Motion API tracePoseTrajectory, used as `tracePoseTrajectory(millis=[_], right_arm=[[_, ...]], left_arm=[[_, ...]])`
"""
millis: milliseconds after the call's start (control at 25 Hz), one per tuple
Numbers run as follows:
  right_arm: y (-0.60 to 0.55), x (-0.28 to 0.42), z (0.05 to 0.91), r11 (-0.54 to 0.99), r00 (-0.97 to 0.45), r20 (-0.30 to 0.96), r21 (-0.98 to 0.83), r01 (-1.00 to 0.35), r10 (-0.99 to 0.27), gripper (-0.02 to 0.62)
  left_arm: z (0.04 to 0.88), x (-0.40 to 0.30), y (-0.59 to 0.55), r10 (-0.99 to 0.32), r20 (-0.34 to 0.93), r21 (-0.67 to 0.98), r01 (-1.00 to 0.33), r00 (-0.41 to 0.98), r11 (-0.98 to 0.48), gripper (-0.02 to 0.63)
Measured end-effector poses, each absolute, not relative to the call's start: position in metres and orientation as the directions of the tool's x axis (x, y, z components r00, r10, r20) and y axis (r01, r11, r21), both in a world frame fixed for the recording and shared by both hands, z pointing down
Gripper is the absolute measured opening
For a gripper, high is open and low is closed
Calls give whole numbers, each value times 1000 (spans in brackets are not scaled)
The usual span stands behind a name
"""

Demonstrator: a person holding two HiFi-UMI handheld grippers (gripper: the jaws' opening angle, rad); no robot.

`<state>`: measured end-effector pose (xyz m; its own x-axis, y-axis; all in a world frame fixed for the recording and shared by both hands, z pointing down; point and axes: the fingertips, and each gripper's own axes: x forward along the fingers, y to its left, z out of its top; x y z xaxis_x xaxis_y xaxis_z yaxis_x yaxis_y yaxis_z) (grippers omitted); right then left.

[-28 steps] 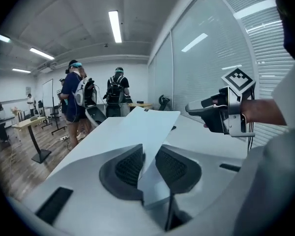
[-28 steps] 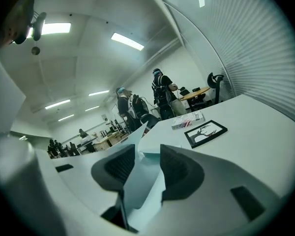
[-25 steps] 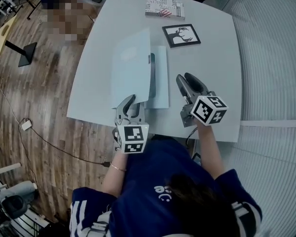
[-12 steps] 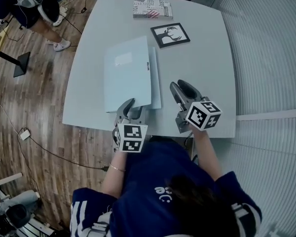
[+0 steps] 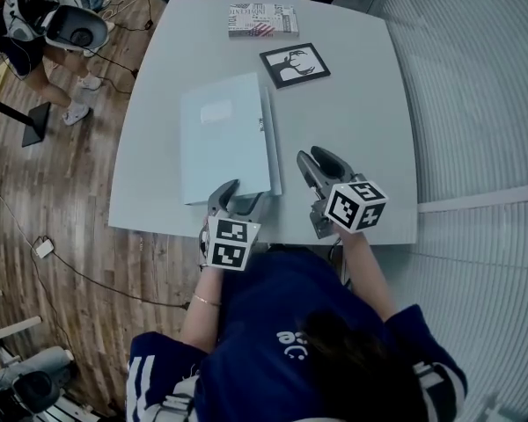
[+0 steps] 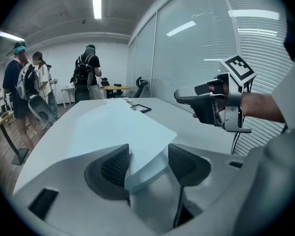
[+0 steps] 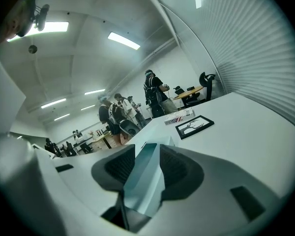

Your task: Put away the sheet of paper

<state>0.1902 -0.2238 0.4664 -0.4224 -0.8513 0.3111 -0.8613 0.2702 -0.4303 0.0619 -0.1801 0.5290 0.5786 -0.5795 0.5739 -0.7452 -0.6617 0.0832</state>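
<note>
As only its view shows, left tongs point(image 6: 148, 154), just opening, straddle folder point(image 6: 113, 127).

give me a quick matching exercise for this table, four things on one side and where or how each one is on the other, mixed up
1 book
2 framed picture
3 light blue folder
4 left gripper

a jaws apart, folder corner between them
b flat in the middle of the table
c at the table's far edge
d black-edged, beside the folder's far corner

Pairs: 1-c, 2-d, 3-b, 4-a
</note>
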Motion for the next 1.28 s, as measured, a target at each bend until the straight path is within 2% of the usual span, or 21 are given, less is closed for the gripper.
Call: tracePoseTrajectory(millis=[240,400,560,840,960,1080,1280], right_arm=[[-225,184,464,294,-435,303,-414,-861,-848,171],[-227,180,459,304,-445,291,-422,-854,-847,175],[-228,174,455,324,-462,283,-421,-847,-841,175],[-231,165,440,339,-463,246,-417,-843,-851,175],[-233,159,436,341,-464,237,-418,-842,-854,173],[-233,150,434,346,-465,230,-414,-842,-855,171],[-227,131,445,362,-483,299,-380,-851,-823,166]], left_arm=[[533,72,-167,-474,590,214,-692,654,-689,241],[534,75,-161,-447,586,262,-680,676,-685,241],[519,81,-157,-414,520,347,-628,747,-697,241],[463,82,-152,-415,347,364,-529,841,-767,239],[430,76,-156,-444,244,321,-504,862,-802,238],[408,60,-166,-494,164,354,-518,854,-778,238],[396,14,-188,-662,104,364,-648,742,-669,227]])
